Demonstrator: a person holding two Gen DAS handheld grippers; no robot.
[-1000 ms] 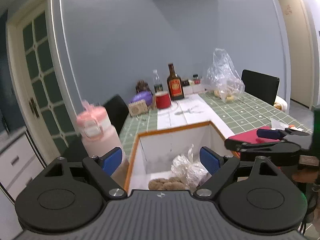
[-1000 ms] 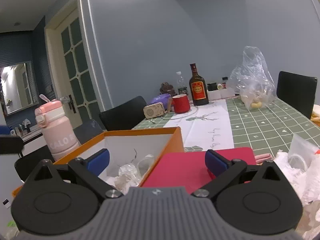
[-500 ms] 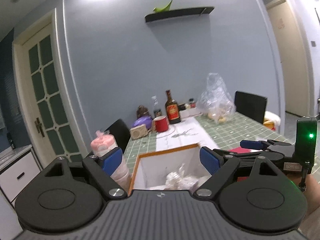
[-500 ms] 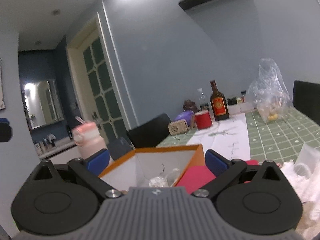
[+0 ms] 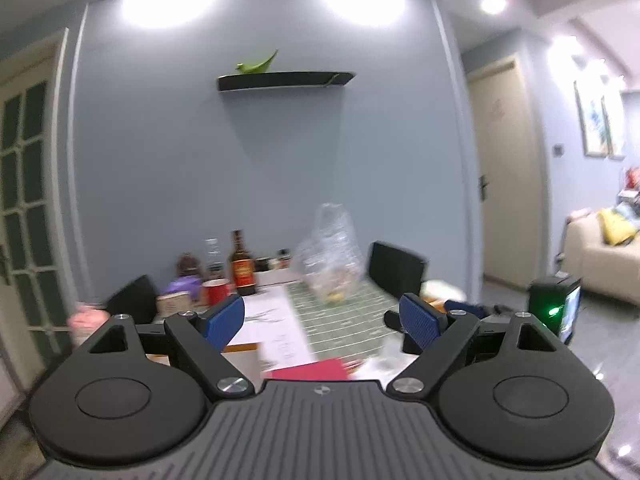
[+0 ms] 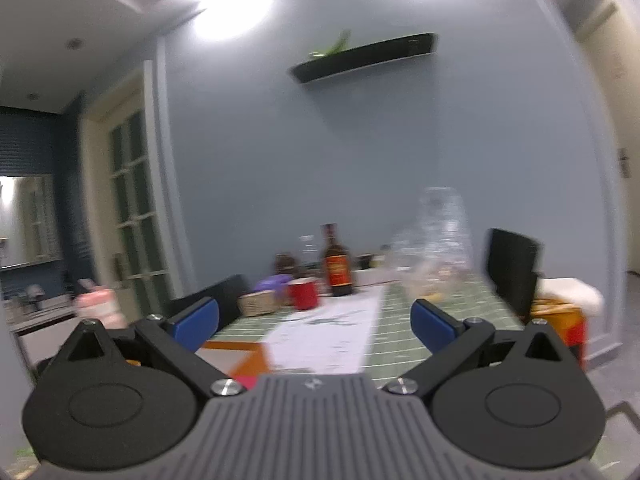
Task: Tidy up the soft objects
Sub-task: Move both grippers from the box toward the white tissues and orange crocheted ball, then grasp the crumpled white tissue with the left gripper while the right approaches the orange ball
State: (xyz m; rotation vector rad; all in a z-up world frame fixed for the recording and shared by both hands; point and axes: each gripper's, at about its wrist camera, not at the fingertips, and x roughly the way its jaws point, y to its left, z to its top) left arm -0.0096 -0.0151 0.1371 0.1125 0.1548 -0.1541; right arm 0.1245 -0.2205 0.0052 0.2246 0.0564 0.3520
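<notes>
With both cameras tipped up toward the wall, the left gripper [image 5: 322, 316] and right gripper [image 6: 314, 322] hang with fingers spread wide and nothing between them, apparently clear of the job. The orange-rimmed box [image 6: 234, 350] for the soft things peeks just beyond, its contents hidden. Farther along the worktop [image 5: 344, 316] stands a brown bottle [image 5: 241, 270], pushed to the wall end.
</notes>
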